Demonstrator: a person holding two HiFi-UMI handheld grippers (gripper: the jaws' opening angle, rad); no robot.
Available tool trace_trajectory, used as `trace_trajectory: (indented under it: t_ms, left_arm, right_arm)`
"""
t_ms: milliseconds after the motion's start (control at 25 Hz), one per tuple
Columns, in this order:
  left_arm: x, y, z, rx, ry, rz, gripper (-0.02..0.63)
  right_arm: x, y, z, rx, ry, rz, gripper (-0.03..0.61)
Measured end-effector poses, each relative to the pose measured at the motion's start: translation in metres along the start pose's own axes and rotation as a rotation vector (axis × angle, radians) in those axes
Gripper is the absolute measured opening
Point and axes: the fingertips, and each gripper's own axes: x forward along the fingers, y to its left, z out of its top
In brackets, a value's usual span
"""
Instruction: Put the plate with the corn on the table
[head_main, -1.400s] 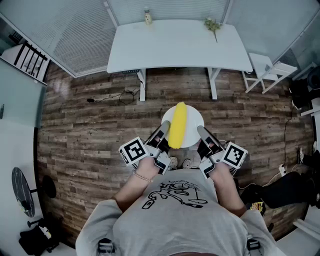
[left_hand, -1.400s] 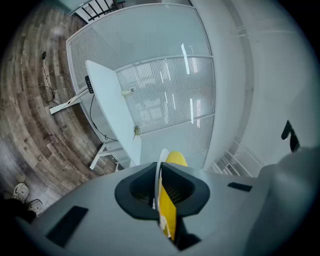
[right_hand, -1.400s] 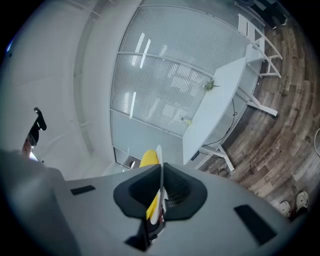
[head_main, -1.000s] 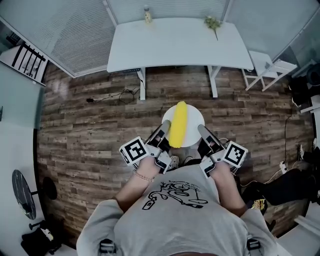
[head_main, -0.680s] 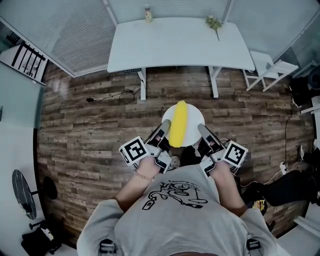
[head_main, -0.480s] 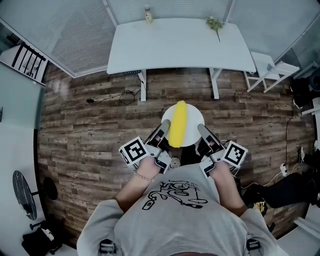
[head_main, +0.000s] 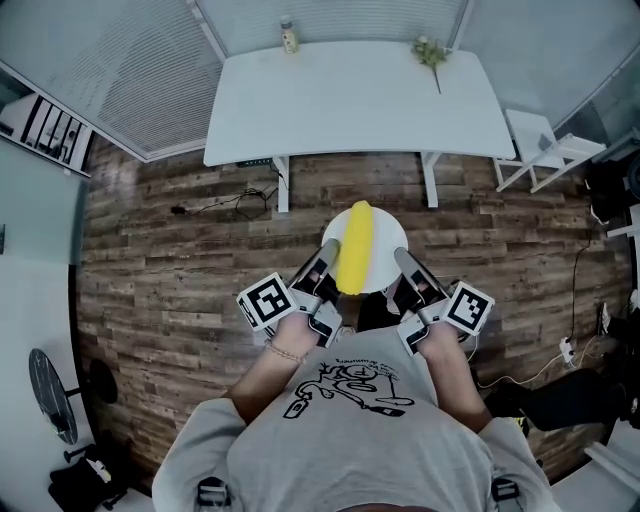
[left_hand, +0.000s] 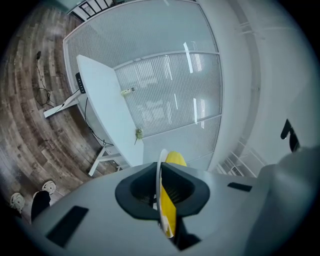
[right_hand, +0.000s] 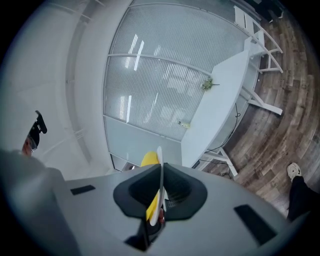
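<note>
Left gripper (head_main: 331, 248) and right gripper (head_main: 400, 254): my fingers (head_main: 320, 264) clenched on plate (head_main: 386, 232) rim, corn (head_main: 355, 250) aboard. Tabletop (head_main: 360, 95) lies far; carry level, sides matched.

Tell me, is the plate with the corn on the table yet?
Not yet. The plate with the corn is held above the wooden floor, pinched by the left gripper and right gripper; the table stands ahead.

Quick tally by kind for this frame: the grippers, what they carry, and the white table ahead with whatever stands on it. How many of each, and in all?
Grippers: 2, the left gripper and the right gripper, each shut on the plate rim
Plate: 1, the plate
Corn: 1, the corn on it
Table: 1, the table
Bottle: 1, the bottle
Plant sprig: 1, the plant sprig
Total: 7
</note>
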Motion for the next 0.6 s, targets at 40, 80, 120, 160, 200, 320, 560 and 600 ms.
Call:
trace_trajectory:
  t_ms: [40, 80, 120, 160, 200, 320, 560, 600]
  left_arm:
    - [0.01, 0.0, 0.003, -0.003, 0.0, 0.004, 0.028]
    - [0.019, 0.001, 0.006, -0.006, 0.0, 0.008, 0.028]
    - [0.029, 0.0, 0.009, -0.009, -0.001, 0.011, 0.028]
    - [0.039, 0.0, 0.013, -0.006, -0.003, 0.011, 0.028]
    - [0.05, -0.002, 0.017, 0.002, -0.005, 0.009, 0.028]
    - [0.085, -0.003, 0.03, 0.012, -0.016, 0.011, 0.028]
    - [0.158, -0.004, 0.049, 0.006, -0.034, 0.023, 0.028]
    - [0.164, -0.005, 0.051, 0.01, -0.037, 0.023, 0.028]
  right_arm:
    - [0.005, -0.003, 0.009, -0.003, 0.002, -0.002, 0.018]
    - [0.009, -0.006, 0.018, -0.004, 0.004, -0.002, 0.018]
    - [0.013, -0.008, 0.028, -0.004, 0.007, 0.0, 0.018]
    - [0.018, -0.01, 0.037, -0.003, 0.009, 0.003, 0.018]
    - [0.023, -0.013, 0.047, -0.002, 0.011, 0.006, 0.018]
    - [0.038, -0.023, 0.08, 0.001, 0.021, 0.003, 0.018]
    - [0.068, -0.043, 0.15, -0.006, 0.042, 0.012, 0.018]
    - [0.071, -0.044, 0.156, -0.01, 0.045, 0.013, 0.018]
